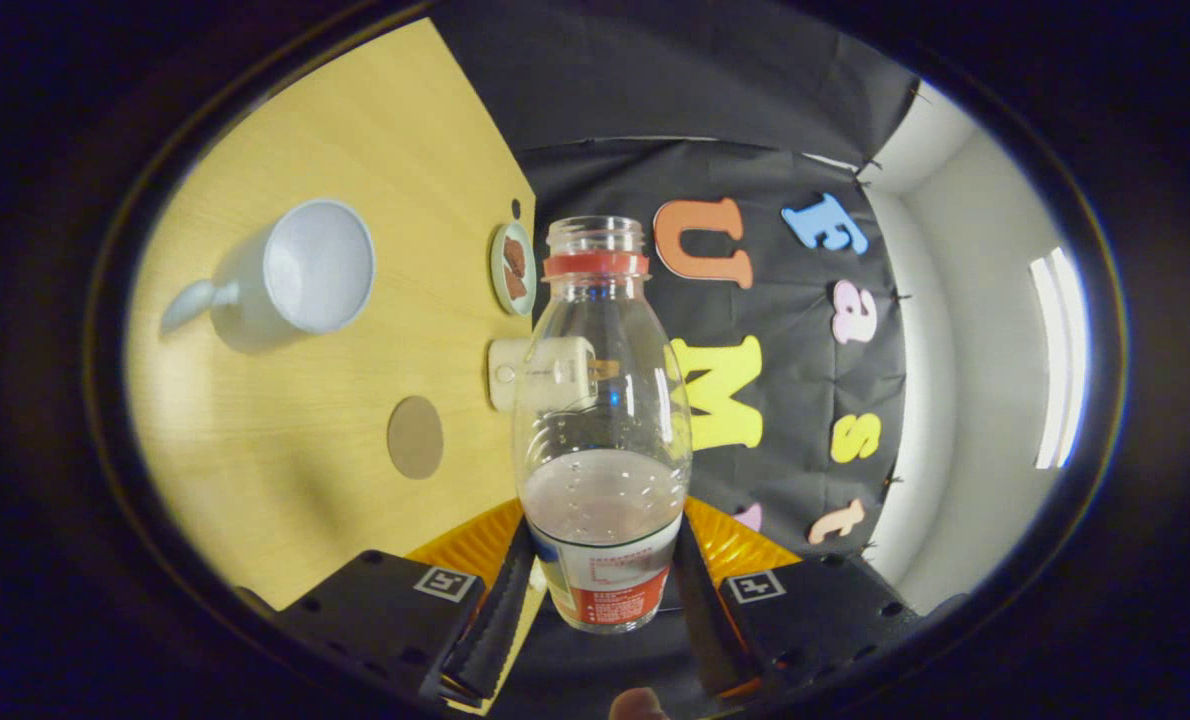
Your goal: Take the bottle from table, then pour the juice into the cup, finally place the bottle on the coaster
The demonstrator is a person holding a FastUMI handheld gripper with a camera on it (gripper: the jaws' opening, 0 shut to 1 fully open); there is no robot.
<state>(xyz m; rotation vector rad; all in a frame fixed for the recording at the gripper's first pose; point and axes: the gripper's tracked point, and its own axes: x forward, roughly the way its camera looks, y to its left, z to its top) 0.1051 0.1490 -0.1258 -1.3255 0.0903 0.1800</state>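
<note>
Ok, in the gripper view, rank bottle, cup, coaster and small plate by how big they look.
1. Bottle, held between the gripper fingers; its nearness to the camera inflates it.
2. Cup.
3 and 4. Coaster and plate look about alike; I won't rank them.

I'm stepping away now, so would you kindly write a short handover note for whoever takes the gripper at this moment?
Gripper: shut on the bottle, one finger on each side of its lower body.
Bottle: uncapped, lifted and tipped sideways relative to the table, some juice still inside.
Cup: on the table beyond the coaster, looks empty.
Done: bottle picked up.
Left: pour the juice into the cup, then set the bottle on the coaster.
</note>
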